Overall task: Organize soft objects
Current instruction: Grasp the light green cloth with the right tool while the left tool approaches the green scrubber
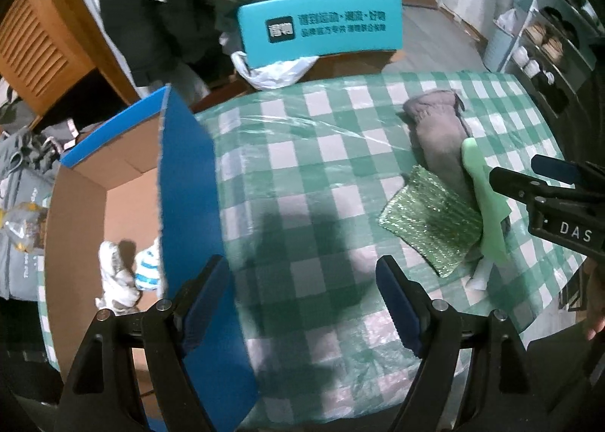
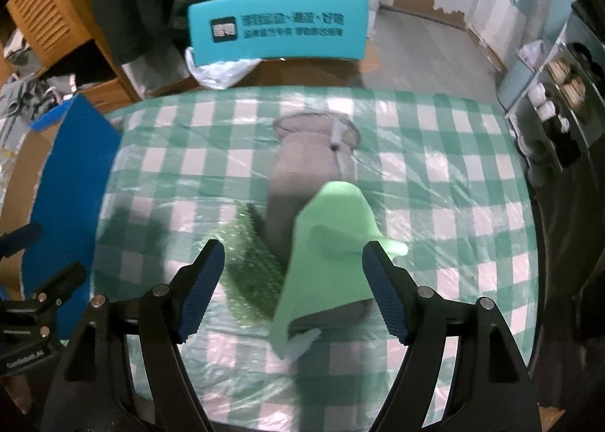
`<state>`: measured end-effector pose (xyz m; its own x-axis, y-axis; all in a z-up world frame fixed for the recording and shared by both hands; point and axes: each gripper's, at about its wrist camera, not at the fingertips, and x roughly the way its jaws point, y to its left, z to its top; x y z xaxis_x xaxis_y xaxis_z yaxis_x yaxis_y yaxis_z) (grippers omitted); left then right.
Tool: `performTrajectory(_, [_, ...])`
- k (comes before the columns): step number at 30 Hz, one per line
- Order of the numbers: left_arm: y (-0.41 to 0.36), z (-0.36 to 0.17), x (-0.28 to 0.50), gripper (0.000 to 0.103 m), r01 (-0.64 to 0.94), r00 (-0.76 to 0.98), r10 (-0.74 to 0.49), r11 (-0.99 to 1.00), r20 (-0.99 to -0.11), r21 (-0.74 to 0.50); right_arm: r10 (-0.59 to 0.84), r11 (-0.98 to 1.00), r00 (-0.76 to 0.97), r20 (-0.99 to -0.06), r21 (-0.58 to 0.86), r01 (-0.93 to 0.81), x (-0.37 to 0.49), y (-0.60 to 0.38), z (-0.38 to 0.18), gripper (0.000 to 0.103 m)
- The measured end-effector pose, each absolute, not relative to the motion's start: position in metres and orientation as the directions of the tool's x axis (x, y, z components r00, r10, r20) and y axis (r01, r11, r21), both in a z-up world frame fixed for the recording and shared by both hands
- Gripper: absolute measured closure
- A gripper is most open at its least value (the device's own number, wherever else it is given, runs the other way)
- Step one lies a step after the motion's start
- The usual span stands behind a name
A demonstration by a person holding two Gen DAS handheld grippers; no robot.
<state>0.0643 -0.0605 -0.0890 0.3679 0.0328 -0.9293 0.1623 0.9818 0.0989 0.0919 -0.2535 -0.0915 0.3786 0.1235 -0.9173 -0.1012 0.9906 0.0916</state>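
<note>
Both grippers hang over the checked table (image 1: 302,174) with jaws wide apart and nothing between them. The left gripper (image 1: 302,303) is beside the box (image 1: 75,212) at the table's left edge. The right gripper (image 2: 293,292) is above the green cloth (image 2: 329,243), which lies on the grey plush (image 2: 298,174) beside the sparkly pad (image 1: 431,220), near the right edge.

Both grippers are black plastic frames with silver screw heads at the finger joints and dark blue ribbed pads. The right gripper (image 1: 559,182) carries white lettering "DAS"; the left gripper (image 2: 34,254) shows small white print.
</note>
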Motion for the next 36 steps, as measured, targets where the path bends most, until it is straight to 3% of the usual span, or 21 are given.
performTrajectory(17, [-0.083, -0.125, 0.081, 0.022, 0.194, 0.289, 0.038, 0.976, -0.956, 0.097, 0.095, 0.993, 0.309, -0.946, 0.070, -0.091, 0.106, -0.263, -0.138, 0.030])
performTrajectory(23, [-0.090, -0.131, 0.085, 0.022, 0.206, 0.279, 0.034, 0.974, -0.960, 0.095, 0.087, 0.994, 0.275, -0.957, 0.065, -0.086, 0.109, -0.269, -0.150, 0.066])
performTrajectory(24, [-0.091, -0.132, 0.085, 0.022, 0.209, 0.278, 0.034, 0.973, -0.960, 0.095, 0.087, 0.994, 0.272, -0.958, 0.067, -0.083, 0.109, -0.271, -0.151, 0.077])
performTrajectory(28, [-0.096, -0.135, 0.087, 0.022, 0.218, 0.271, 0.034, 0.971, -0.962, 0.096, 0.096, 0.995, 0.277, -0.956, 0.080, -0.066, 0.109, -0.282, -0.152, 0.093])
performTrajectory(36, [-0.105, -0.142, 0.088, 0.022, 0.234, 0.259, 0.034, 0.967, -0.965, 0.097, 0.076, 0.997, 0.289, -0.954, 0.081, 0.006, 0.110, -0.309, -0.151, 0.094])
